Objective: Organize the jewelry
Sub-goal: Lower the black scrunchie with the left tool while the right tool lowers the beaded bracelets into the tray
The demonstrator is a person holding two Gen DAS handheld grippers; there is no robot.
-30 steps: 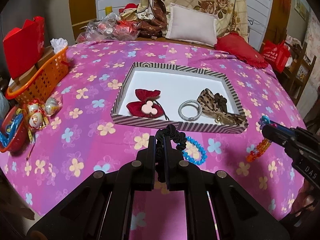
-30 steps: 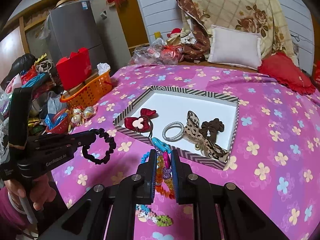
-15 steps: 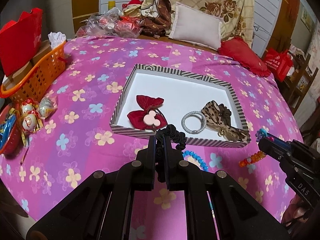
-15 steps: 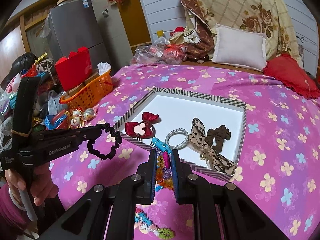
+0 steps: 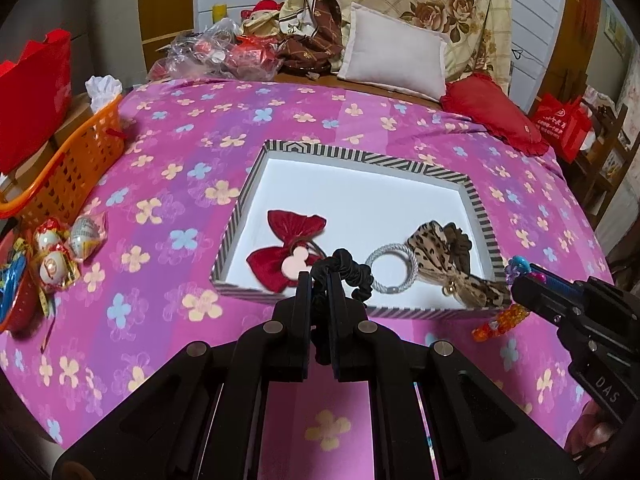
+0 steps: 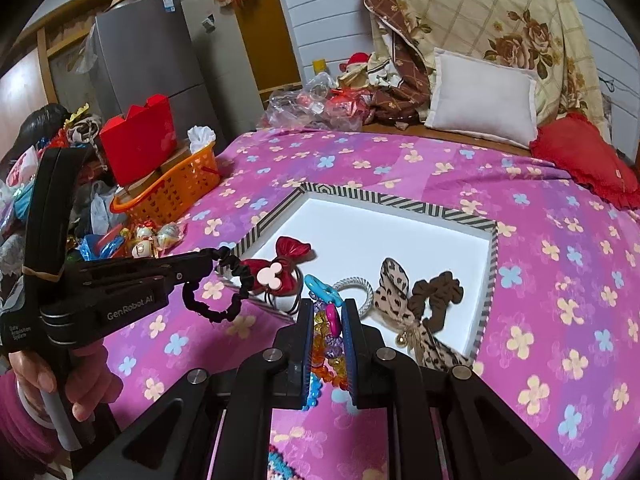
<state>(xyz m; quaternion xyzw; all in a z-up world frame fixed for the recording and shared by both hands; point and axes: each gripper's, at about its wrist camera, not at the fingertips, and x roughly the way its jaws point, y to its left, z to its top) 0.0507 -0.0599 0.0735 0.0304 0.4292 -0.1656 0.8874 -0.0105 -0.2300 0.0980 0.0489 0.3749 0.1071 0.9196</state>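
Pink flowered bedspread (image 5: 168, 148), carrying step: both grippers near the striped-rim white tray (image 5: 360, 156)
Left gripper (image 5: 319, 294) clenched on black ruffled scrunchie (image 5: 352, 270), right gripper (image 6: 327, 318) on colourful beaded bracelet (image 6: 330, 336); next, release inside at 12 o'clock

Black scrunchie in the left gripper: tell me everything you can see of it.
The black scrunchie is a thin, ruffled fabric loop, matte black. The left gripper is shut on one part of it, and the rest hangs free in an open ring. It is off the bedspread, at the near edge of the striped box, close to the red bow.
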